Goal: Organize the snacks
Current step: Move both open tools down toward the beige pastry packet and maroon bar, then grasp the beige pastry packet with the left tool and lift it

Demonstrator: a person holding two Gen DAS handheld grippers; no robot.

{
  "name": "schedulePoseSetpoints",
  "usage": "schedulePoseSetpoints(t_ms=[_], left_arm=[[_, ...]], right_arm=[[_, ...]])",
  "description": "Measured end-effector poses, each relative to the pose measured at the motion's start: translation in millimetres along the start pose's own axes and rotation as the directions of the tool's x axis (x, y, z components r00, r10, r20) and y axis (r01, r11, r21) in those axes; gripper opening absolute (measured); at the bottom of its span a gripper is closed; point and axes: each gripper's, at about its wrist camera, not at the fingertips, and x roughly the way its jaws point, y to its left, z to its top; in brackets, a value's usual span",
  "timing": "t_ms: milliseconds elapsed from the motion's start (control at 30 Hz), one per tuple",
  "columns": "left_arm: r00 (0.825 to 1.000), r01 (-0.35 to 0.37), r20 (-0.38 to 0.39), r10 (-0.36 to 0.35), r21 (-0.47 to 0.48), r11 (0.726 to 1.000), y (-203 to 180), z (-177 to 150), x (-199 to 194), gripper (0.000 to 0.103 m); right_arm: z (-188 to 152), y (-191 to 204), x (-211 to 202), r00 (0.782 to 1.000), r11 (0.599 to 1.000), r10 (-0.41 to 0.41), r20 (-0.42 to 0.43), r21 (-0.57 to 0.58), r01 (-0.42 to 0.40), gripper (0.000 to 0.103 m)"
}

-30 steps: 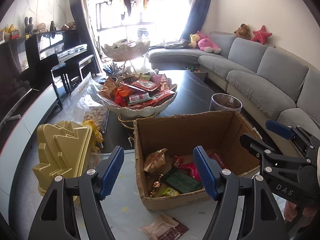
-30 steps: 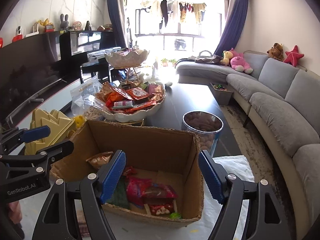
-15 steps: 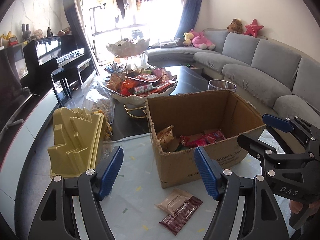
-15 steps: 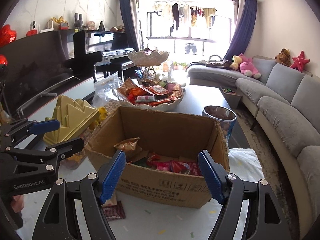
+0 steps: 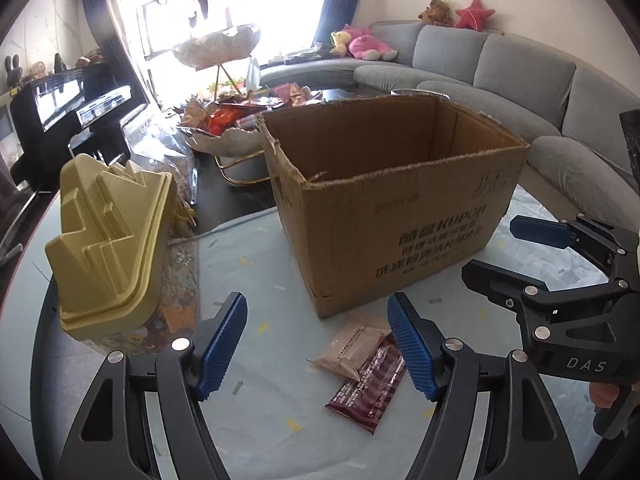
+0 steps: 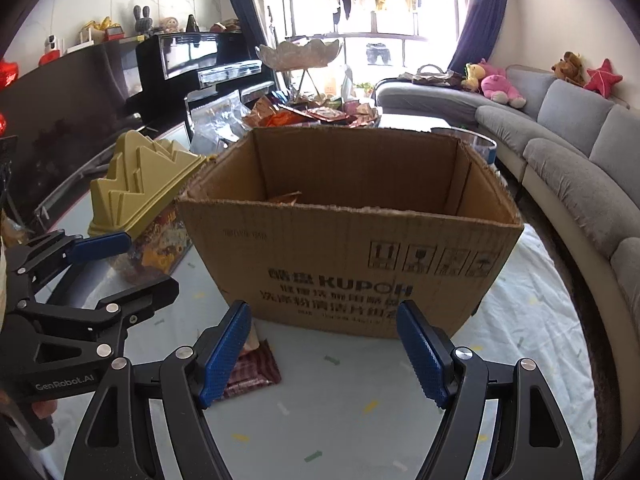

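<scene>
In the left wrist view the left gripper (image 5: 318,342) fills the bottom of the frame, its blue pads spread wide with nothing between them and touching nothing. Just inside its right pad, lower centre, two loose snacks lie on the pale tablecloth (image 5: 256,264): a tan packet (image 5: 349,350) overlapping a dark red packet (image 5: 370,388), both just in front of the near corner of the cardboard box (image 5: 400,216).

The right gripper (image 6: 324,348) sits at the bottom of the right wrist view, likewise released, pads wide apart and empty, aimed at the printed front wall of the box. It also shows at the right edge of the left wrist view, jaws parted. The dark red packet peeks out behind its left pad, lower left of centre in its own view.

The box stands open-topped in the middle of both frames and blocks most of what lies behind it; from this low angle only the tip of an orange-brown wrapper (image 6: 286,198) shows over the rim (the rest of the contents is hidden). To its left stands a yellow stepped lid (image 5: 108,248) on a clear container. Behind, upper centre, a two-tier white bowl stand (image 5: 224,136) holds a heap of snack packets in its lower bowl. A grey sofa (image 5: 520,80) curves along the right.
</scene>
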Motion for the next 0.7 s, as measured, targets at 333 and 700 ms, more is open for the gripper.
schedulePoseSetpoints(t_ms=[333, 700], left_arm=[[0.992, 0.105, -0.077, -0.103, 0.014, 0.994, 0, -21, 40, 0.064], [0.973, 0.193, -0.127, -0.190, 0.010, 0.981, -1, -26, 71, 0.054]], right_arm=[[-25, 0, 23, 0.996, 0.999, -0.036, -0.084, 0.016, 0.038, 0.076], [-39, 2, 42, 0.988, 0.999, -0.036, -0.153, 0.023, 0.040, 0.076]])
